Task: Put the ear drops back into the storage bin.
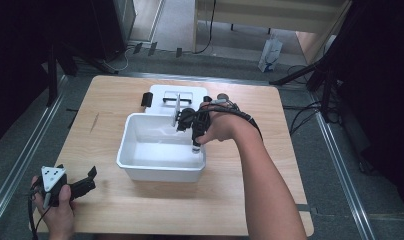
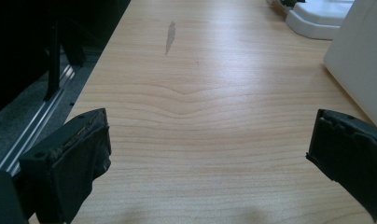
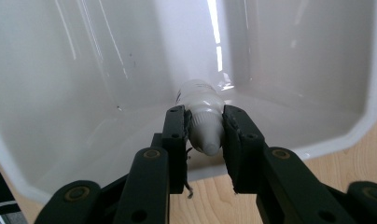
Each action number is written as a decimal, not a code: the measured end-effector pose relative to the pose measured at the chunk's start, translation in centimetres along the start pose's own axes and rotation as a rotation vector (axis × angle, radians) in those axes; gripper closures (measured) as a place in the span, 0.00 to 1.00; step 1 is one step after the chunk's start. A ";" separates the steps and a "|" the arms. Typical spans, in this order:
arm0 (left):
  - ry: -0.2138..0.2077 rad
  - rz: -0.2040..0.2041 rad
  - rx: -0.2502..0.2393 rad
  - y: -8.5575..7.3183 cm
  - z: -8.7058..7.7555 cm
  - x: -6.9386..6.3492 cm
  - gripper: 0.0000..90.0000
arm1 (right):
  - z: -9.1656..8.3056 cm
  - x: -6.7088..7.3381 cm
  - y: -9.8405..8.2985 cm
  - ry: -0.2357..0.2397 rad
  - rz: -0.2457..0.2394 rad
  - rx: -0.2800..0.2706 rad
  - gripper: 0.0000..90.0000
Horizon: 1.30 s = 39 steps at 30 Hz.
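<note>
Left hand low at bottom-left corner, holding left gripper w/ jaws spread wide apart, nothing betw. them, right forearm stretched fwd, right gripper tilted down, jaws closed tight on small white bottle.

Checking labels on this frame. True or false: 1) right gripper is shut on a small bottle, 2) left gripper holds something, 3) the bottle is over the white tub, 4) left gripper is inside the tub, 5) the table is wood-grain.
1) True. The right gripper has its jaws closed on the small bottle near its cap.
2) False. The left gripper is open, with bare table between its jaws.
3) True. The bottle hangs within the white tub, by its right wall.
4) False. The left gripper rests at the table's near left corner, apart from the tub.
5) True. The table has a light wood-grain top.
</note>
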<state>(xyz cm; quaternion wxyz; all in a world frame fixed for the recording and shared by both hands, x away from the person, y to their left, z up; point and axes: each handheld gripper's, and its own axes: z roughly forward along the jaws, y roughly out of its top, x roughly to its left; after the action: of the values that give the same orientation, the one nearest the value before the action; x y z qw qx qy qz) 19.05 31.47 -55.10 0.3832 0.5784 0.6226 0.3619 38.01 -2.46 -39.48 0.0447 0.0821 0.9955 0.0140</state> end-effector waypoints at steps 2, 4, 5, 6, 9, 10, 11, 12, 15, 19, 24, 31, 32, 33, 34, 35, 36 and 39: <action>-0.001 0.000 -0.001 0.0 0.0 0.0 0.00 | 0.9 0.1 -0.2 -0.013 -0.014 -0.008 0.80; 0.000 0.001 0.000 0.0 0.0 0.0 0.00 | 1.4 0.1 -0.2 -0.017 -0.026 -0.013 0.80; 0.000 0.000 0.000 0.0 0.0 0.0 0.00 | 1.7 0.0 -0.3 -0.022 -0.033 -0.015 0.80; -0.001 0.000 -0.001 0.0 0.0 0.0 0.00 | 1.8 0.1 -0.3 -0.024 -0.033 -0.018 0.80; -0.001 -0.001 -0.002 0.0 0.0 0.0 0.00 | 2.4 0.0 -0.2 -0.027 -0.024 -0.011 0.80; -0.002 -0.001 -0.002 0.0 0.0 0.0 0.00 | 2.6 0.0 -0.2 -0.026 -0.026 -0.012 0.80; -0.002 -0.001 -0.003 0.0 0.0 0.0 0.00 | 2.7 0.0 -0.1 -0.026 -0.027 -0.009 0.80; -0.003 -0.004 -0.002 0.0 0.0 0.0 0.00 | 2.9 0.0 -0.1 -0.023 -0.021 -0.009 0.80; -0.002 -0.002 -0.003 0.0 0.0 0.0 0.00 | 3.4 0.0 -0.1 -0.017 -0.018 0.000 0.80; -0.003 -0.001 0.001 0.0 0.0 0.0 0.00 | 4.0 0.1 0.1 -0.020 -0.012 0.009 0.80; -0.004 0.000 0.001 0.0 0.0 0.0 0.00 | 4.6 0.1 0.4 -0.012 -0.011 0.033 0.80; -0.005 0.001 0.003 0.0 0.0 0.0 0.00 | 4.8 -0.1 0.6 0.009 0.006 0.048 0.79; -0.005 0.001 0.002 0.0 0.0 0.0 0.00 | 4.8 -0.1 0.6 0.014 0.009 0.048 0.79; -0.005 0.000 0.002 0.0 0.0 0.0 0.00 | 4.8 -0.2 0.6 0.017 0.008 0.054 0.78; -0.004 -0.001 0.002 0.0 0.0 0.0 0.00 | 4.8 -0.2 0.6 0.019 0.014 0.055 0.78; -0.005 0.000 0.002 0.0 0.0 0.0 0.00 | 4.8 -0.2 0.7 0.024 0.015 0.059 0.77; -0.005 -0.001 0.001 0.0 0.0 0.0 0.00 | 4.8 -0.2 0.7 0.024 0.017 0.059 0.76; -0.005 -0.001 0.002 0.0 0.0 0.0 0.00 | 4.8 -0.2 0.6 0.022 0.005 0.051 0.68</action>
<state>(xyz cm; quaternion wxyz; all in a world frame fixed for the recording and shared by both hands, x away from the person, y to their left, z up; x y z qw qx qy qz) 19.07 31.49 -55.11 0.3844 0.5795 0.6221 0.3597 38.73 -1.79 -44.17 0.0316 0.0856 0.9958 -0.0105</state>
